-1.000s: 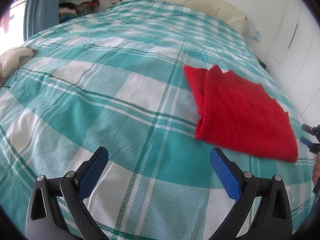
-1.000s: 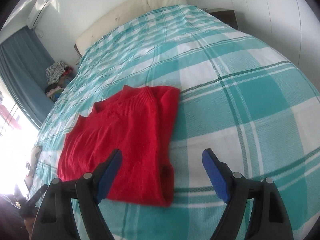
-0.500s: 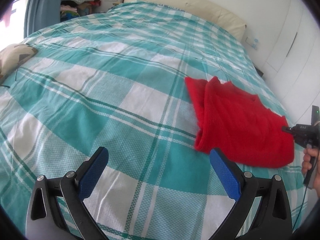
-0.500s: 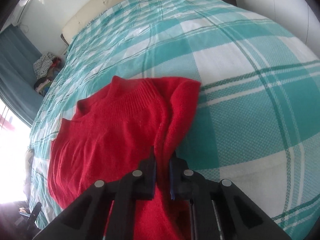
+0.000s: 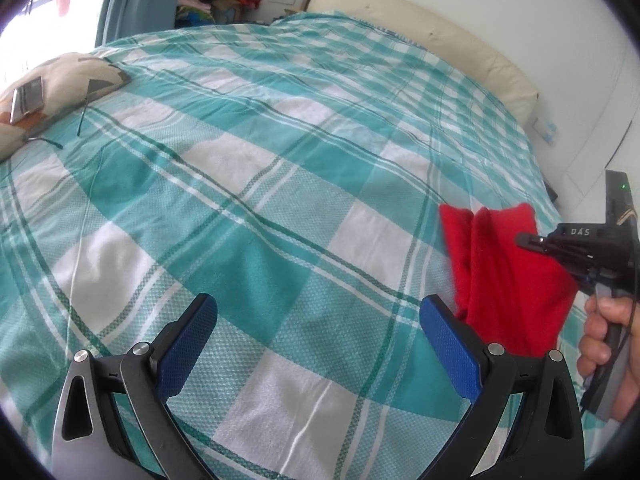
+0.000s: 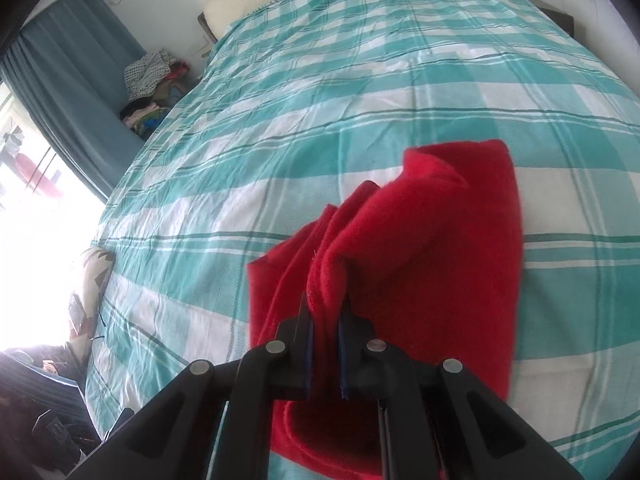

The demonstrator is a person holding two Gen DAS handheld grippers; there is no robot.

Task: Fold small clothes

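A folded red knit garment point(image 6: 432, 248) is pinched at its near edge by my right gripper point(image 6: 325, 312), which is shut on it and lifts it off the teal checked bedspread point(image 6: 360, 80). The cloth hangs bunched around the jaws. In the left wrist view the same red garment point(image 5: 504, 276) hangs at the right, held by the right gripper point(image 5: 528, 240) with a hand on its handle. My left gripper point(image 5: 316, 340) is open and empty, low over the bedspread point(image 5: 240, 184), left of the garment.
A patterned pillow point(image 5: 60, 88) with a phone point(image 5: 28, 98) on it lies at the bed's left edge. A cream headboard point(image 5: 420, 36) is at the far end. A pile of clothes point(image 6: 152, 92) sits by the blue curtain point(image 6: 68, 80). White wall on the right.
My right gripper closed on the red garment's edge and lifted it off the bed, so it now hangs bunched. My left gripper stayed open and turned slightly left.
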